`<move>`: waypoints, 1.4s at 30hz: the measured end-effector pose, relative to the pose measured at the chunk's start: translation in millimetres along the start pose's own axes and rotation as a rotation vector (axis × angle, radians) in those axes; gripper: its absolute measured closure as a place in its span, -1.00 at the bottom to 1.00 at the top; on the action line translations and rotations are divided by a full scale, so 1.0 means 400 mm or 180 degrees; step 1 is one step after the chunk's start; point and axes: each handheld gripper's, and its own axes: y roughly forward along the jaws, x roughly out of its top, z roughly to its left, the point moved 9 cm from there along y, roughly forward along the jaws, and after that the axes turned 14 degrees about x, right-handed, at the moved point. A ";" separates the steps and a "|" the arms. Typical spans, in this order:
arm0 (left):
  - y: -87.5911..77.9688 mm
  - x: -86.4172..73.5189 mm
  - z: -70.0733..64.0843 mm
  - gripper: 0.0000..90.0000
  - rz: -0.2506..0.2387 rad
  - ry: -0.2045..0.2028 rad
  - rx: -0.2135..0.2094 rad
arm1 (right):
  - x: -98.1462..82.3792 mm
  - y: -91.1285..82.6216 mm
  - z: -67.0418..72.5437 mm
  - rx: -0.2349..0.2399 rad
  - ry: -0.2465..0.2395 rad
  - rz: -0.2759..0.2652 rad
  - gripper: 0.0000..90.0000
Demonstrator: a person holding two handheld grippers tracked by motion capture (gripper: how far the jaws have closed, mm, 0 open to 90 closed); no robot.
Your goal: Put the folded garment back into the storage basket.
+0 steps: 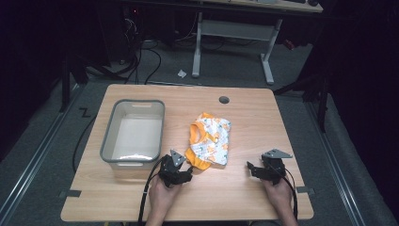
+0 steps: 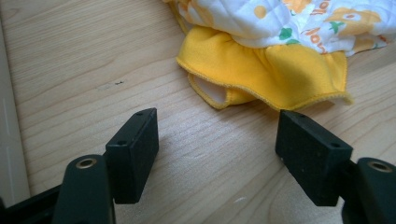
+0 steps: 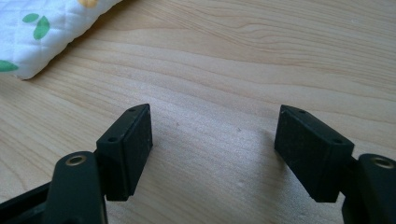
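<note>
Yellow cloth lies just ahead of our left gripper — the ruffled hem of a small folded garment, white quilted fabric printed with orange and green shapes and trimmed in yellow. In the left gripper view the hem sits just beyond the tips of the fingers, a little toward the right-hand finger, with bare wood between the tips and the cloth; nothing is touching. Those jaws stand wide apart, with nothing between them but the table. Our right gripper is likewise spread wide over bare wood, and in its own view a white quilted corner of the garment with green leaf prints lies well off past the left-hand finger, far up and to the side, clear of both tips. From the high view we see the garment in the middle of the wooden table, its yellow end turned toward our left gripper, which rests low on the near part of the table with the hand behind it; our right gripper rests farther over on the other side, apart from the cloth, its fingers pointed inward toward it. Beyond the left gripper's fingers and off to their outer side stands a grey plastic tub — its pale wall edges the left gripper view beside the left-hand finger.
</note>
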 end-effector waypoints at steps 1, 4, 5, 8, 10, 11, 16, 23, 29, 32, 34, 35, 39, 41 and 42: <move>0.000 0.000 0.000 -0.33 0.0000 0.0002 -0.0001 | 0.000 0.000 0.000 0.0000 0.0001 0.0000 -0.38; 0.000 0.000 0.000 -0.33 0.0000 0.0001 0.0000 | 0.000 0.000 0.000 0.0000 0.0000 0.0000 -0.38; 0.000 0.000 0.000 -0.33 0.0000 0.0002 0.0000 | 0.000 0.000 0.000 0.0000 0.0001 0.0000 -0.38; -0.001 -0.001 0.000 -0.33 0.0000 0.0001 0.0001 | 0.000 0.000 0.000 0.0000 0.0001 0.0000 -0.38; -0.001 -0.001 0.000 -0.33 0.0001 -0.0001 0.0002 | 0.000 0.000 0.000 0.0000 0.0002 0.0000 -0.38; -0.001 -0.001 0.000 -0.33 0.0001 -0.0004 0.0005 | 0.000 0.000 0.000 0.0001 -0.0002 0.0000 -0.38; -0.002 -0.001 0.000 -0.31 0.0002 -0.0015 -0.0002 | 0.000 0.000 0.000 0.0001 -0.0001 0.0000 -0.38; -0.003 -0.002 0.001 -0.29 -0.0006 -0.0013 0.0020 | 0.000 0.000 0.000 0.0001 -0.0001 -0.0001 -0.38; -0.011 -0.003 0.012 -0.19 -0.0065 -0.0086 0.0074 | 0.000 0.000 0.000 0.0001 0.0000 -0.0001 -0.38; -0.017 0.001 0.011 -0.17 -0.0128 -0.0081 0.0070 | 0.000 0.000 0.000 0.0001 0.0000 -0.0001 -0.38; -0.016 0.002 0.009 -0.17 -0.0123 -0.0068 0.0065 | 0.000 0.000 0.000 0.0001 0.0000 -0.0001 -0.38; -0.016 0.003 0.009 -0.17 -0.0124 -0.0063 0.0060 | 0.000 0.000 0.000 0.0001 -0.0003 -0.0001 -0.38; -0.015 0.004 0.010 -0.17 -0.0116 -0.0095 0.0046 | 0.001 0.000 0.000 0.0001 -0.0003 -0.0001 -0.38; -0.016 0.005 0.007 -0.17 -0.0113 -0.0113 0.0009 | 0.001 0.000 -0.001 0.0001 -0.0003 -0.0001 -0.38; -0.016 0.006 0.006 -0.17 -0.0118 -0.0117 0.0006 | 0.001 0.000 -0.001 0.0001 -0.0003 -0.0001 -0.38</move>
